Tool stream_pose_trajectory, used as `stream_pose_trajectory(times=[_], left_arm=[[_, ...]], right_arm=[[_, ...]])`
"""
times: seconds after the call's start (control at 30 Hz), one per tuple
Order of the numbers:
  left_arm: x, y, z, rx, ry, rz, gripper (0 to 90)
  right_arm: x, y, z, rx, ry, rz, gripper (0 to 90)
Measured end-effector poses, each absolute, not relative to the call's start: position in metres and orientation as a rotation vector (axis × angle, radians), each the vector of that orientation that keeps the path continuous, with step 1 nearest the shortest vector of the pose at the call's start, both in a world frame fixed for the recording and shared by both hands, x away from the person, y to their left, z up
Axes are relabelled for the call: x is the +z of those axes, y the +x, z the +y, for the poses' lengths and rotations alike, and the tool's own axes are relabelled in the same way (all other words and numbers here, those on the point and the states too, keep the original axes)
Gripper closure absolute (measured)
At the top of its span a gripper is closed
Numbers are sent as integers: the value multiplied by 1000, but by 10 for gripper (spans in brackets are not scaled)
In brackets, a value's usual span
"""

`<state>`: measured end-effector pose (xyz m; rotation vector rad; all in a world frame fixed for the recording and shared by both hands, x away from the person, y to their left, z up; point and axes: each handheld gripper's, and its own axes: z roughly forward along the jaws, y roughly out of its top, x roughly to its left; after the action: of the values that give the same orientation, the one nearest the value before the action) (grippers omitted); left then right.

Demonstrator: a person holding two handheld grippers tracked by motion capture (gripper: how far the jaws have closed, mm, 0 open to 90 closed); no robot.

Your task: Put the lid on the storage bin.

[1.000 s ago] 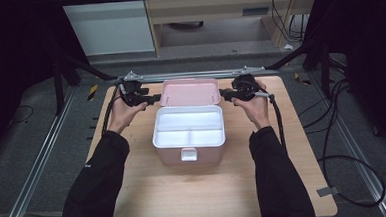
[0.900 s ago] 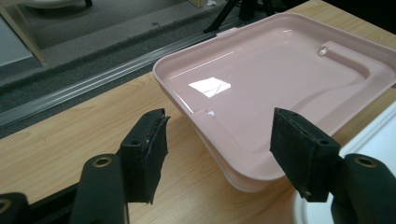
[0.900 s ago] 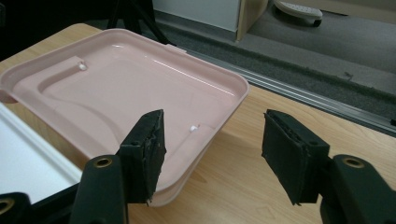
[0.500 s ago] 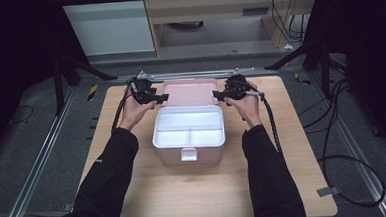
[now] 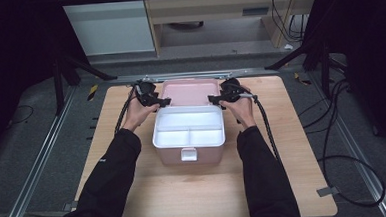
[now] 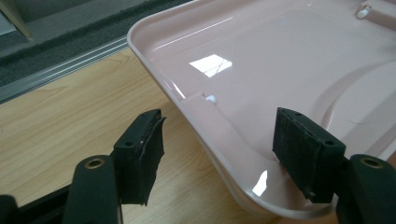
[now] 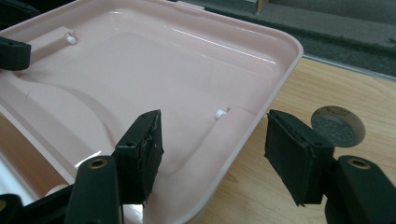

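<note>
The left gripper stands with its jaws apart, straddling the left side rim of the pink lid: one pad sits outside over the table, the other inside over the lid's hollow, and neither pad presses on the plastic. The right gripper mirrors it on the opposite rim, jaws likewise parted, one pad over the lid's inner face and one outside above the wood, nothing clenched yet. In the high view the left gripper sits at about nine o'clock of the lid and the right gripper at about three o'clock.

The lid lies thrown back flat on the table, hinged to the far edge of the white-lined box, which stands at the table's centre with the lid at its twelve o'clock and its front latch at six o'clock. A small round disc is set in the wood just beyond the right rim.

The step in hand looks like gripping both rims to swing the lid closed. To do it well, each gripper should sink until the rim wall sits deep between the pads, then close evenly; both grips should lie at matching points along the sides, so the lid lifts level and turns on its hinge without twisting or dragging the box.
</note>
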<state>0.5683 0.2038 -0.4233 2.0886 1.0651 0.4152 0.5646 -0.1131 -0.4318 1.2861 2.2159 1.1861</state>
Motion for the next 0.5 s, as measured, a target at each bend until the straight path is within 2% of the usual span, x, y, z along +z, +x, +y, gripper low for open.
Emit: stream_pose_trajectory(times=[0.23,0.5], left_arm=[[-427,571,204,358,2068,1063,383],[-423,569,205,365,2071,1064,427]], right_arm=[[-434,567,-111,1182,1293,2230,369],[-431,568,-112,1197,1300,2219,387]])
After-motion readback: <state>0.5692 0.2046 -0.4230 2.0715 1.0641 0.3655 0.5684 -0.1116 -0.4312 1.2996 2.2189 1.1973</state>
